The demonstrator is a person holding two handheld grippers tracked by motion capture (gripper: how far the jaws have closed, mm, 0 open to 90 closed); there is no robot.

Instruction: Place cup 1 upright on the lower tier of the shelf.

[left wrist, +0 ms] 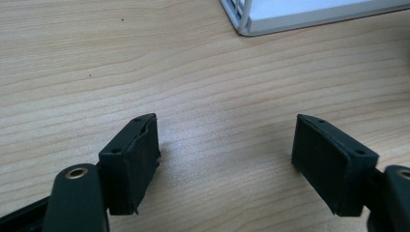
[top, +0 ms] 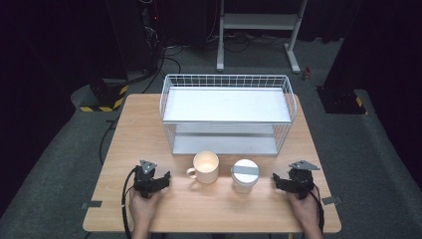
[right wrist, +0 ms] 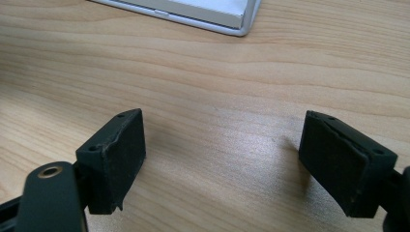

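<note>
Far left on the wooden tabletop [top: 149, 209]: left hand-held gripper [top: 158, 180], held in a hand [top: 143, 208] entering from the near edge, resting low over the wood, jaws spread wide with bare wood grain between the pads [left wrist: 130, 164]. Nothing gripped. Black cable looping off its left side.

Just right of it, near the centre front: cream mug [top: 204, 168], upright, handle turned toward the left hand-held gripper, apart from it.

Beside the mug, close but not touching: white jar [top: 244, 175] with a round lid and a grey strip across the top, upright.

Behind both, toward the far side of the tabletop: white wire basket rack [top: 227, 79], two flat shelves inside, corner of its lower shelf visible at the top of both gripper views.

Far right: right hand-held gripper [top: 279, 181], held in the other hand [top: 304, 210], just beside the jar without contact, jaws wide apart, pads [right wrist: 118, 162] over bare wood, holding nothing.
</note>
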